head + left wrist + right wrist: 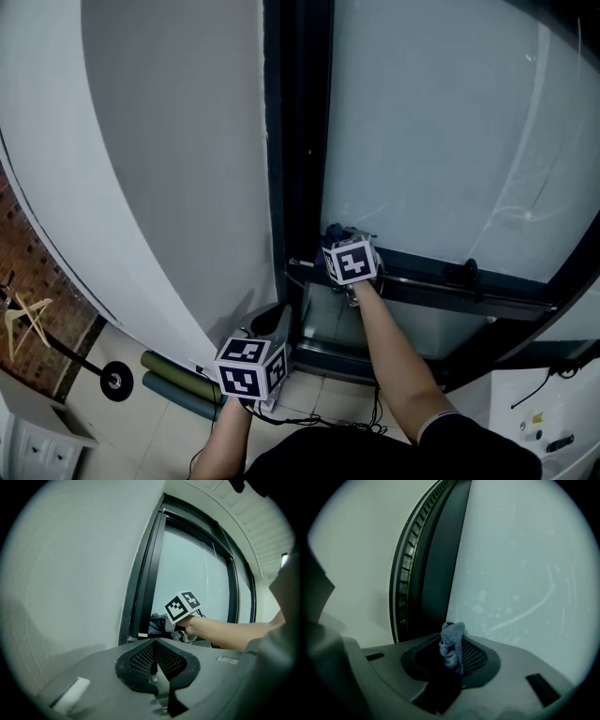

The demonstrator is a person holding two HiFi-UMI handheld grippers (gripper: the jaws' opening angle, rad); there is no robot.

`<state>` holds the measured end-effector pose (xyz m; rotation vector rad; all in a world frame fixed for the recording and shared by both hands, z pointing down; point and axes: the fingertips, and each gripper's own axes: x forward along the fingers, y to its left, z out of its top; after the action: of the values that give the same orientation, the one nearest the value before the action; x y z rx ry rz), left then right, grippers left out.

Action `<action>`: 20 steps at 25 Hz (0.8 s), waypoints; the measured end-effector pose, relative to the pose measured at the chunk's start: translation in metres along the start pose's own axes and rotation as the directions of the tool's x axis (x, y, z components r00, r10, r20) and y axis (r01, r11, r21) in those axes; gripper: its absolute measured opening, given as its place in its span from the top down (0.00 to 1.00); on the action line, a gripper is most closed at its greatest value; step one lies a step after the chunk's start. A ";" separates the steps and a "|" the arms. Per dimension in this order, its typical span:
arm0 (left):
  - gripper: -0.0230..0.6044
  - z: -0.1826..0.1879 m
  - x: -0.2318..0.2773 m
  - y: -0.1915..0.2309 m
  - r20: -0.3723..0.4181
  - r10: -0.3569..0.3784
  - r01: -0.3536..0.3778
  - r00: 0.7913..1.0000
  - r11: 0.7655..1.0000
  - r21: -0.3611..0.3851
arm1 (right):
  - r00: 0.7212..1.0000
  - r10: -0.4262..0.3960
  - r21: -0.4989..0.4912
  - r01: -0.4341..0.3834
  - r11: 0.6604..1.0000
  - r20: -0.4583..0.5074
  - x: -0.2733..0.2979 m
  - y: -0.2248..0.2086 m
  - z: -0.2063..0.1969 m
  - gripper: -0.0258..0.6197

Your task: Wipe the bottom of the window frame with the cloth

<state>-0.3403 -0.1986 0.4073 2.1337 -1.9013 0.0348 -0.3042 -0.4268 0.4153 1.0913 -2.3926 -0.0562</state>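
Note:
My right gripper [339, 236] is shut on a small blue cloth [452, 645], bunched upright between the jaws. It is held at the left end of the bottom rail [427, 281] of the dark window frame, in the corner by the vertical post [298, 141]. In the head view only a dark bit of the cloth [335, 231] shows past the marker cube. My left gripper [273, 324] hangs lower, beside the white wall, shut with nothing in it [153, 662]. From it I see the right gripper's cube [183, 605] at the frame corner.
The pane [441, 122] is smeared and spotted. A dark handle [469, 273] sits on the bottom rail to the right. On the floor lie two green rolls [178, 380], a black stand with a round foot [114, 381] and cables. White equipment [553, 422] stands at bottom right.

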 end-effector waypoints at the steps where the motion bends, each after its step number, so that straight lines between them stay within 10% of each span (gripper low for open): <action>1: 0.95 0.001 0.001 -0.003 0.001 -0.005 0.005 1.000 1.000 0.002 | 1.000 0.022 -0.009 -0.022 1.000 0.008 0.001 0.004 0.002 0.79; 20: 0.95 0.015 -0.002 -0.096 0.029 -0.252 0.248 0.967 0.965 0.087 | 0.895 -0.163 0.179 0.095 0.979 0.416 -0.220 -0.062 0.002 0.79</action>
<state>-0.2490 -0.1907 0.3742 2.4314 -1.6624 0.0204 -0.1416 -0.3112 0.3043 1.4369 -2.7438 -0.1766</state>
